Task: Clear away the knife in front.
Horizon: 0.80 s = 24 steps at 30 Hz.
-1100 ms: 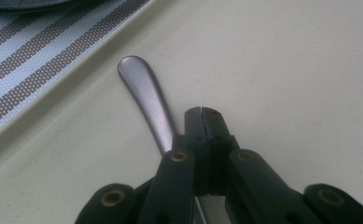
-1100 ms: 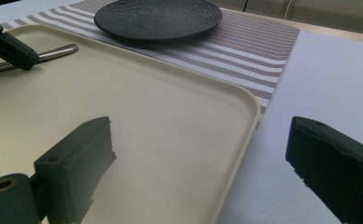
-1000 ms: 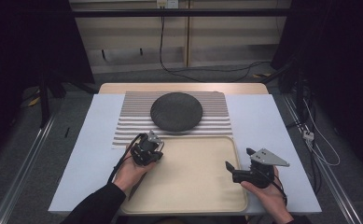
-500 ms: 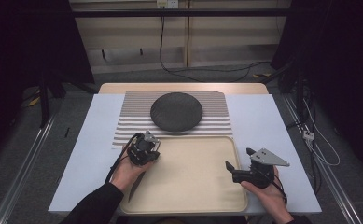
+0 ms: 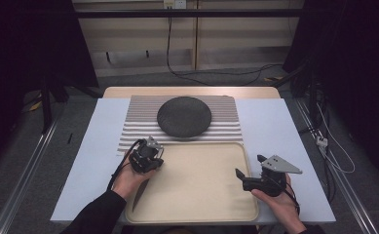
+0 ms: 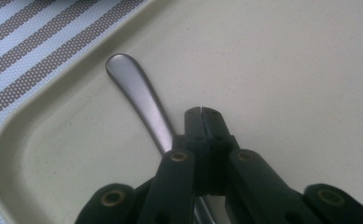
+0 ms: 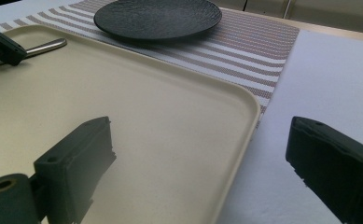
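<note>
Spoon handle [image 6: 137, 95] lies flat, pointing toward tray [image 6: 39, 126] corner.

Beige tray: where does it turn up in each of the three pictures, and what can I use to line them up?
High view: the beige tray lies low in the middle, just below the striped mat.
Left gripper view: the beige tray spreads across the middle and right, with its rounded corner at lower left.
Right gripper view: the beige tray covers the left and middle.
Shared landmark: the striped mat, running along the tray's far edge.
</note>
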Motion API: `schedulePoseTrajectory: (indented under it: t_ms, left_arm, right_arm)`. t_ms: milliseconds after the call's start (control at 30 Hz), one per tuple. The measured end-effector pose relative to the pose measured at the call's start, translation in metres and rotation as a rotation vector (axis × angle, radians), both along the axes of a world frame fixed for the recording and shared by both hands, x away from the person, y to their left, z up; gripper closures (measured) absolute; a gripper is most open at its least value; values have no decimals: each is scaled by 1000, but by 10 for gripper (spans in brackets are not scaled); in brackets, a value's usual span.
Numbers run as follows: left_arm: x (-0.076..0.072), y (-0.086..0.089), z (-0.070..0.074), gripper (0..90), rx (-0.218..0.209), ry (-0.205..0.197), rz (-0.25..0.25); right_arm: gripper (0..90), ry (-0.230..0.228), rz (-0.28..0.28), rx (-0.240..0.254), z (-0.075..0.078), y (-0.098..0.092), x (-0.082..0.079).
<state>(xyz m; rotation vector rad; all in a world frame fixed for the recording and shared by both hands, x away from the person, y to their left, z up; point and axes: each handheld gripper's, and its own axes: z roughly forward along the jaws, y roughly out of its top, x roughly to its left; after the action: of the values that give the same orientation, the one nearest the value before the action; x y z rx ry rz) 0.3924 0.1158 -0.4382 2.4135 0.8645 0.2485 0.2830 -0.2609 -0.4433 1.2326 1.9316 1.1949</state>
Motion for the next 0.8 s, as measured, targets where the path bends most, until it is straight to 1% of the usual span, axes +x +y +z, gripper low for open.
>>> schedulePoseTrajectory:
  t_ms: [200, 433, 533, 567, 600, 700, 800]
  left_arm:
    - [1, 6, 0, 900, -12, 14, 30]
    - [1, 11, 0, 900, -13, 8, 41]
    - [0, 13, 0, 900, -10, 8, 44]
    - [-1, 14, 0, 900, -1, 4, 46]
    - [-1, 16, 0, 900, -5, 6, 44]
    - [-3, 18, 0, 900, -4, 2, 54]
    - [-5, 21, 0, 900, 1, -2, 51]
  right_arm:
    - [71, 3, -2, 1, 0, 0, 0]
    - [72, 2, -3, 0, 0, 0, 1]
    - [72, 1, -3, 0, 0, 0, 1]
    - [72, 1, -3, -1, 0, 0, 1]
    - [72, 1, -3, 0, 0, 0, 1]
    - [72, 1, -3, 0, 0, 0, 1]
    - [72, 2, -3, 0, 0, 0, 1]
